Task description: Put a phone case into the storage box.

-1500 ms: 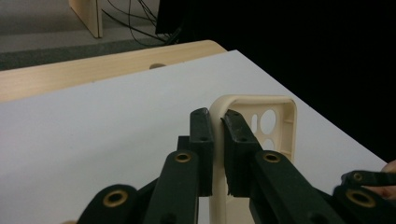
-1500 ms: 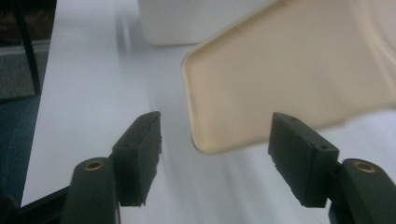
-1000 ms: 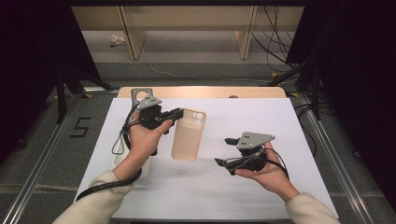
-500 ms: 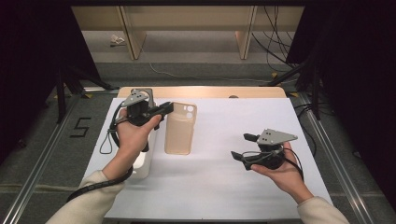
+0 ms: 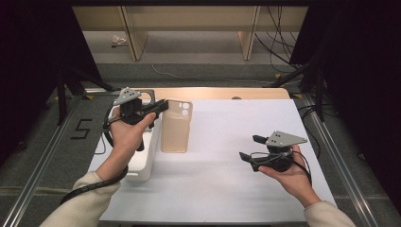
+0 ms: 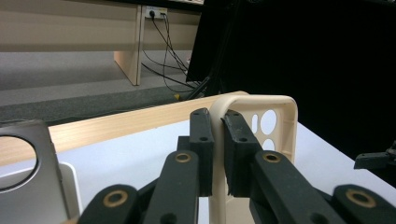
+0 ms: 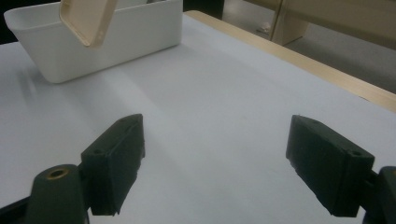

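My left gripper (image 5: 161, 105) pinches the case (image 5: 176, 126) by its rim — lifted beside the bin (image 5: 144, 163); right gripper (image 5: 249, 148) gapes empty, clear.

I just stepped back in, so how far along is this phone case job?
Picked up: the left gripper is shut on the beige phone case, held clear of the table. In hand: it hangs beside the white plastic bin. Left: likely putting it in. The right gripper is open.

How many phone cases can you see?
1. The beige phone case hangs pinched in the left gripper, beside the white bin. More could be hidden inside the bin.
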Motion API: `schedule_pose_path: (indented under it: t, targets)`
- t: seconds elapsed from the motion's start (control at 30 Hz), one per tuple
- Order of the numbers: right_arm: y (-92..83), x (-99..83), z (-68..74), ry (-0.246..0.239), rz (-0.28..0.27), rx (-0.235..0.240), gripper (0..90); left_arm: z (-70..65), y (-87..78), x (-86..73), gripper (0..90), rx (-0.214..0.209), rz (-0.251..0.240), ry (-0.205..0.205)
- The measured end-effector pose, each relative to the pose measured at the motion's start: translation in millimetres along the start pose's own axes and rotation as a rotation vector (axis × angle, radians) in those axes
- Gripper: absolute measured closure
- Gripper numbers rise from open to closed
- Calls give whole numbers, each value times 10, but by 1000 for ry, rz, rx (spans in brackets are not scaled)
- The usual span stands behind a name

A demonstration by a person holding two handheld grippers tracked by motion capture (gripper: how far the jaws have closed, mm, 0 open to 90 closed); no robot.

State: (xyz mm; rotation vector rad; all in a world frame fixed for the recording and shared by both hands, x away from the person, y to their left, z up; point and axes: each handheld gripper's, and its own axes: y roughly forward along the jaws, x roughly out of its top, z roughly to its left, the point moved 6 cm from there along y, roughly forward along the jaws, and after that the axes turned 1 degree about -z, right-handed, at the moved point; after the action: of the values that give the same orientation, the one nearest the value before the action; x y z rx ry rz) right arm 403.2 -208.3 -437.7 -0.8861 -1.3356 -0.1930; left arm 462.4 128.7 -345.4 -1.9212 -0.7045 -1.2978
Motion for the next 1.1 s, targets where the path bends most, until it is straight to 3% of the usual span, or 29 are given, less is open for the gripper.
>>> schedule_pose_path:
  t: [0.77,1.1]
  targets:
    - [-19,-19,-32,25,-9,-16,195,246,-187,146,831,38,-23,4]
    - [-18,-19,-41,33,-14,-22,195,416,-247,183,831,66,-25,2]
